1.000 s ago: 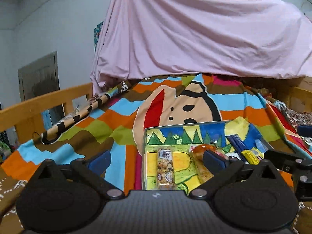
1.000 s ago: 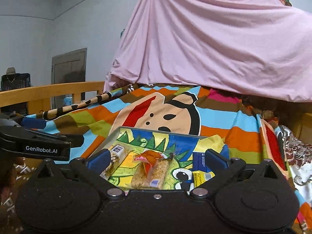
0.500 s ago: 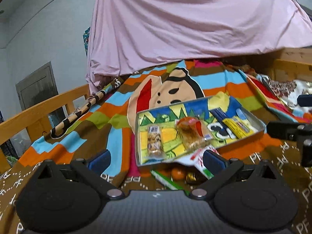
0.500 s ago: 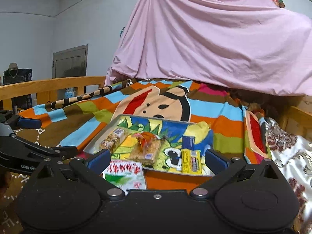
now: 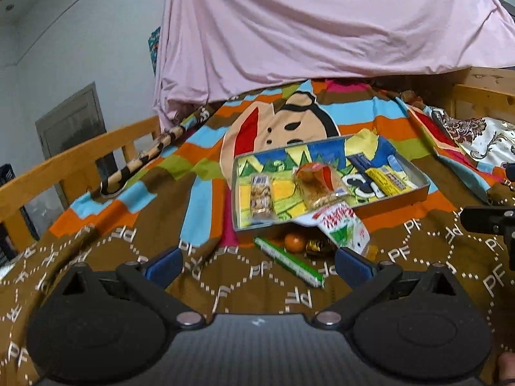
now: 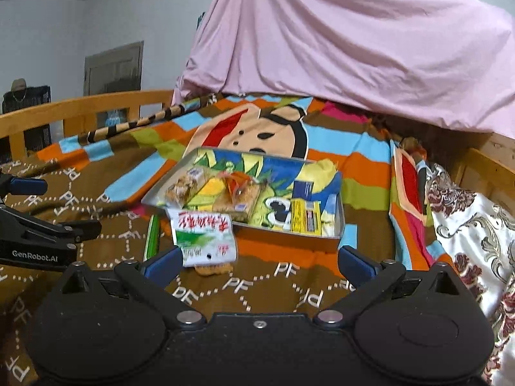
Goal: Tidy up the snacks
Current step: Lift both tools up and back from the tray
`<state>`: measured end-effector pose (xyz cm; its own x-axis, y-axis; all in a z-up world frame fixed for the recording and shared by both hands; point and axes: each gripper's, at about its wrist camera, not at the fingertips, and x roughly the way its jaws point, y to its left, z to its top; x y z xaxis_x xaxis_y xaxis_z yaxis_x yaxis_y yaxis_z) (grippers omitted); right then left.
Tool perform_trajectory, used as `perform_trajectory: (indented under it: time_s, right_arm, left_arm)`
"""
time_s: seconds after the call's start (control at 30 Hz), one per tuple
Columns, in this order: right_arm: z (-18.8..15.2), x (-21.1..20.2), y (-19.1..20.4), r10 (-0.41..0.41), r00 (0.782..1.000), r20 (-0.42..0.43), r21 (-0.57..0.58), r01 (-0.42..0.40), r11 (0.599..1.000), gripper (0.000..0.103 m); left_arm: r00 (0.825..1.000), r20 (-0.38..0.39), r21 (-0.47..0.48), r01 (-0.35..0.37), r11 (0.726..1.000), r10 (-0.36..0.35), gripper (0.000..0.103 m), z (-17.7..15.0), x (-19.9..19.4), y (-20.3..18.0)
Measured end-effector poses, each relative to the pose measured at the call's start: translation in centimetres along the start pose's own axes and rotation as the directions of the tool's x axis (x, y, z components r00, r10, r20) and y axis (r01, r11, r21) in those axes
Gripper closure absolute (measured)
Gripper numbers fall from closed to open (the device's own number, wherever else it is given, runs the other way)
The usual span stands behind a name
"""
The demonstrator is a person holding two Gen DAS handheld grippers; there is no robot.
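A metal tray (image 5: 389, 201) (image 6: 289, 239) with a cartoon lining lies on the bed. It holds a biscuit pack (image 5: 262, 200) (image 6: 185, 186), a clear bag of snacks (image 5: 318, 183) (image 6: 239, 194), and yellow and blue packets (image 5: 384, 180) (image 6: 305, 215). A white, red and green packet (image 5: 342, 228) (image 6: 202, 234) leans over the tray's near edge. In front lie a green stick pack (image 5: 289, 262) (image 6: 152, 234), an orange ball (image 5: 294, 243) and a gold wrapper (image 5: 317, 246). My left gripper (image 5: 259, 263) and my right gripper (image 6: 257, 262) are open, empty, short of these snacks.
The bed is covered by a brown and striped cartoon blanket (image 5: 199, 199) (image 6: 354, 160). A pink sheet (image 5: 322, 25) (image 6: 354, 41) hangs behind. A wooden rail (image 5: 74, 160) (image 6: 80, 109) runs along the left, wooden boards (image 5: 482, 96) on the right. A patterned white cloth (image 6: 466, 225) lies right.
Both grippers have pulled back and tilted down from the tray. The white packet, green stick, orange ball and gold wrapper in front of the tray have come into view.
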<state>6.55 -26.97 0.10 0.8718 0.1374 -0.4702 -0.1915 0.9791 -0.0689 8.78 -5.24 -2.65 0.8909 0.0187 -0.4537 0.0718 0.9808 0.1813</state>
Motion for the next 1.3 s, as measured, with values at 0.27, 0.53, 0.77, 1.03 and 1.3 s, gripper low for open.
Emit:
perform_trajectory:
  time_s: [0.27, 0.53, 0.77, 1.03, 1.3]
  right_arm:
    - [-0.8, -0.8, 0.6, 0.016, 0.998, -0.054, -0.021, -0.017, 1.000, 0.001]
    - [-1.2, -0.9, 1.0, 0.035, 0.995, -0.090, -0.026, -0.037, 0.999, 0.001]
    - [-1.5, -0.4, 1.4, 0.052, 0.992, -0.119, -0.038, -0.057, 0.998, 0.001]
    - [-1.7, 0.4, 1.7, 0.072, 0.987, -0.146, -0.028, -0.077, 0.997, 0.001]
    - [-1.9, 1.3, 1.7, 0.093, 0.979, -0.179, -0.011, -0.096, 0.995, 0.001]
  left_arm:
    - [0.999, -0.054, -0.047, -0.006, 0.999, 0.004, 0.000, -1.1, -1.3, 0.7]
    - [0.997, -0.081, -0.074, -0.008, 0.997, 0.002, 0.000, -1.5, -2.0, 0.9]
    - [0.987, -0.161, -0.102, 0.003, 0.995, -0.020, 0.000, -1.7, -1.2, 1.3]
    - [0.972, -0.230, -0.148, 0.013, 0.989, -0.048, 0.000, -2.0, -0.6, 2.0]
    - [0.962, -0.267, -0.166, 0.017, 0.986, -0.061, 0.000, -2.2, 0.2, 2.3]
